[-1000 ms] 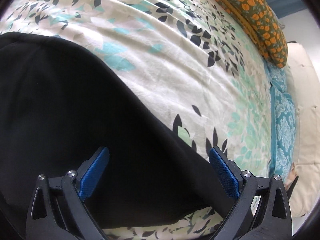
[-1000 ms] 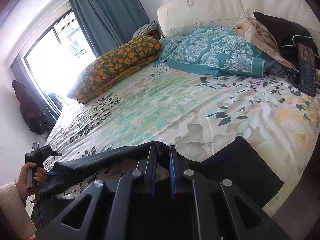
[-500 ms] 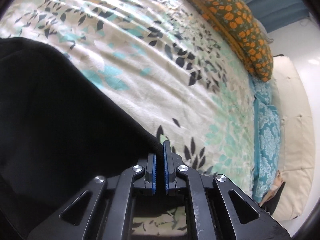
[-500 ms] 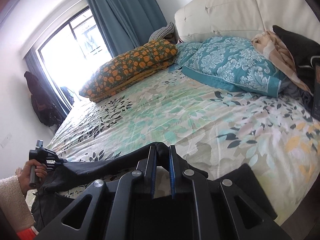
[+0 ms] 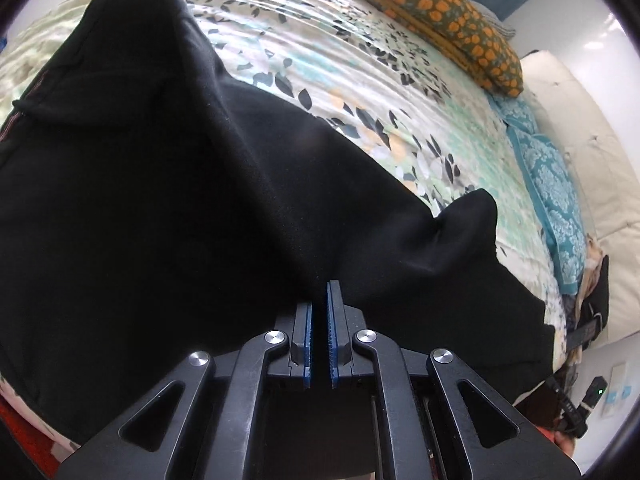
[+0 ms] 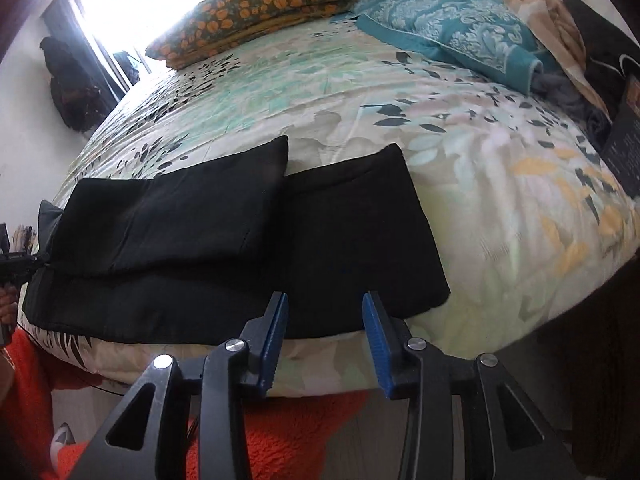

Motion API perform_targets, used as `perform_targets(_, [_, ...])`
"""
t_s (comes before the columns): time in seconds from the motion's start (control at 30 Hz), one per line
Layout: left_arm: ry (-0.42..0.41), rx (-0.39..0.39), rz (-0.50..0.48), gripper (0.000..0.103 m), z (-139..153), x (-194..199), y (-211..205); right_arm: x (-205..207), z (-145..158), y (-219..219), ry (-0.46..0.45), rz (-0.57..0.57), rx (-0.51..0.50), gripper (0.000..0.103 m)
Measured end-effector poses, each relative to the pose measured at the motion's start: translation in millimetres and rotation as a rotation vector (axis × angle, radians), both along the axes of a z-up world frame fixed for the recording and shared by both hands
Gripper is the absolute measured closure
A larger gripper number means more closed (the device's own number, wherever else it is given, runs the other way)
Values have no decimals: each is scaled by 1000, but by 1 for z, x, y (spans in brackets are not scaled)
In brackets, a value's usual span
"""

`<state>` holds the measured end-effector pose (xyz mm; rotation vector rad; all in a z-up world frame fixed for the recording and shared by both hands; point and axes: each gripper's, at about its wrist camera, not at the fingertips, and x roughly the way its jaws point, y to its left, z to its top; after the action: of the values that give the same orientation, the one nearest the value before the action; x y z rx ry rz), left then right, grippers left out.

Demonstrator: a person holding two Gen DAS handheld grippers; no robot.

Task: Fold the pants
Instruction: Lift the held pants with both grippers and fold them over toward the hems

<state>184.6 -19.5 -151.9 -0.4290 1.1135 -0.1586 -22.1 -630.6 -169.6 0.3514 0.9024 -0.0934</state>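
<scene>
The black pants [image 6: 340,240] lie along the near edge of the bed, with one part folded over the rest. My right gripper [image 6: 324,312] hovers just off that near edge. Its jaws are opening, and the blue pads [image 6: 276,328] touch no cloth. In the left wrist view the pants [image 5: 160,200] fill the left and middle, and creases run into my left gripper [image 5: 320,296], which is shut on a pinch of the cloth. The right wrist view shows the left gripper [image 6: 16,264] at the far left, holding the pants' end.
The floral bed cover [image 6: 360,80] stretches back to an orange-patterned pillow [image 6: 256,12] and a teal pillow [image 6: 452,28]. Clothes and a dark box [image 6: 624,140] sit at the right. An orange rug [image 6: 280,440] lies on the floor below the bed edge.
The left gripper shut on the pants' edge and swept it sideways over the bed. The right gripper let go of the cloth it held, sank and opened; the pants now lie flat.
</scene>
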Motion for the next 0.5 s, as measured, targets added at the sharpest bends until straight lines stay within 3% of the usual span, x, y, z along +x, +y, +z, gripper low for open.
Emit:
perform_targets(0.13, [-24,11,-11,98,7,5,-6,-1,18,-9,-82,-60,174,63])
perform_targets(0.23, [-25,16,-6,98,6,6,-7,35,12,-7,-29,-72,334,63])
perform_targets(0.4, [-26,27,-7,98,4,1,-6,92,-9,27,206,-17,233,61])
perform_targets(0.5, [-29,44,-13,98,3,-1,-6,105,-13,35,262,-24,190,61])
